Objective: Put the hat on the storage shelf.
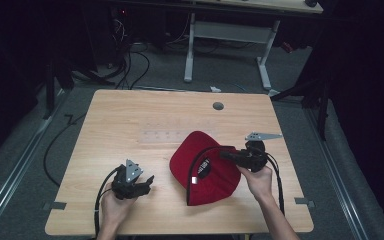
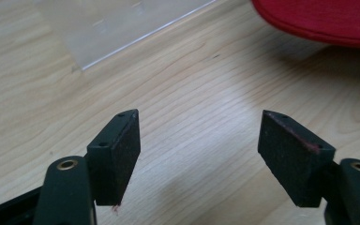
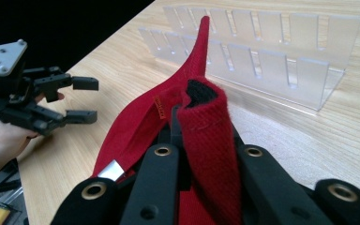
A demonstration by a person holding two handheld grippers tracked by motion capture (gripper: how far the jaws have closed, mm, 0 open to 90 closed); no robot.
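This is looking like a lab or recording room. A light wooden table [image 1: 130, 115] is standing on grey carpet, with black cables [image 1: 130, 65] trailing across the floor beyond its far edge. A white-legged desk frame [image 1: 227, 47] is standing behind, and dark curtains [image 1: 365, 100] are hanging along both sides.

Folded red fabric of the cap [image 3: 206, 136] hides the tips of the right gripper [image 3: 201, 140] in its own view. In the left gripper view, the top edge crops that red cap [image 2: 318, 18] and the clear plastic slotted rack [image 2: 117, 23] behind it.
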